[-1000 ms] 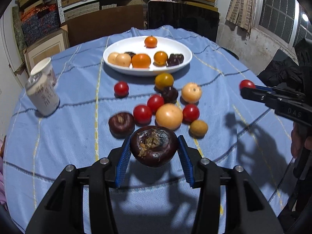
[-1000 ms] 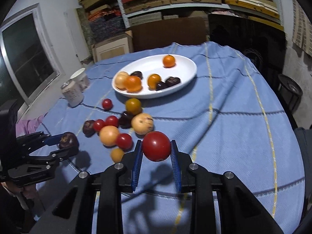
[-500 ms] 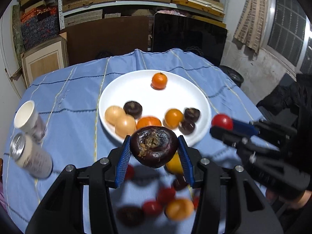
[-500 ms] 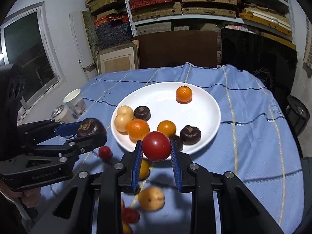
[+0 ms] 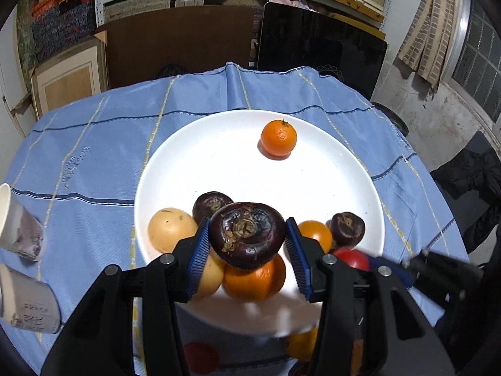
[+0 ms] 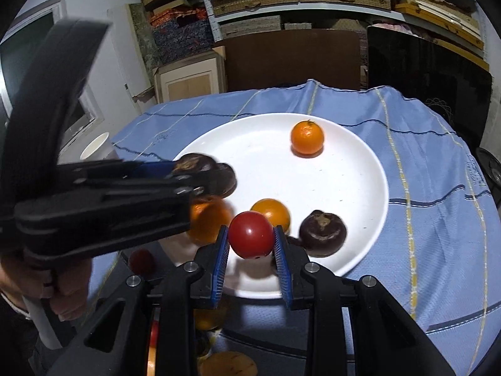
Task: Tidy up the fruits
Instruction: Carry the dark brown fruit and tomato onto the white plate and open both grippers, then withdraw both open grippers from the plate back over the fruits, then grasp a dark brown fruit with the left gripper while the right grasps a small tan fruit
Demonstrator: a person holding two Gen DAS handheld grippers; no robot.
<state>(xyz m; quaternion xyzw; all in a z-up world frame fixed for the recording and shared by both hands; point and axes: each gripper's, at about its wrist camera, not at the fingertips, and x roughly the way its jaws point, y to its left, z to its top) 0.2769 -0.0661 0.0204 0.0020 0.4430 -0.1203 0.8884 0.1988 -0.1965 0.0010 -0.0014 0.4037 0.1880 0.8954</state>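
Note:
My left gripper [image 5: 247, 223] hovers over the near part of the white plate [image 5: 235, 163]. A dark purple fruit [image 5: 247, 235] sits between its blue pads. The jaws are opening, but both pads still touch the fruit. My right gripper [image 6: 250, 230] is shut on a red tomato [image 6: 250, 235] above the plate's [image 6: 344, 169] near rim. In the right wrist view, the left gripper [image 6: 194, 174] reaches in from the left, blurred. The plate holds a tangerine [image 5: 278, 138], orange and tan fruits and dark ones, partly hidden under my fingers.
Two paper cups [image 5: 18, 222] lie at the left on the blue cloth [image 5: 94, 144]. Loose fruits such as a red one [image 5: 200, 357] lie below the plate's near rim. A dark panel [image 5: 319, 53] and shelves stand beyond the table's far edge.
Both grippers travelled forward with their fruits, from above the loose fruits on the cloth to above the plate. The two now sit close, side by side.

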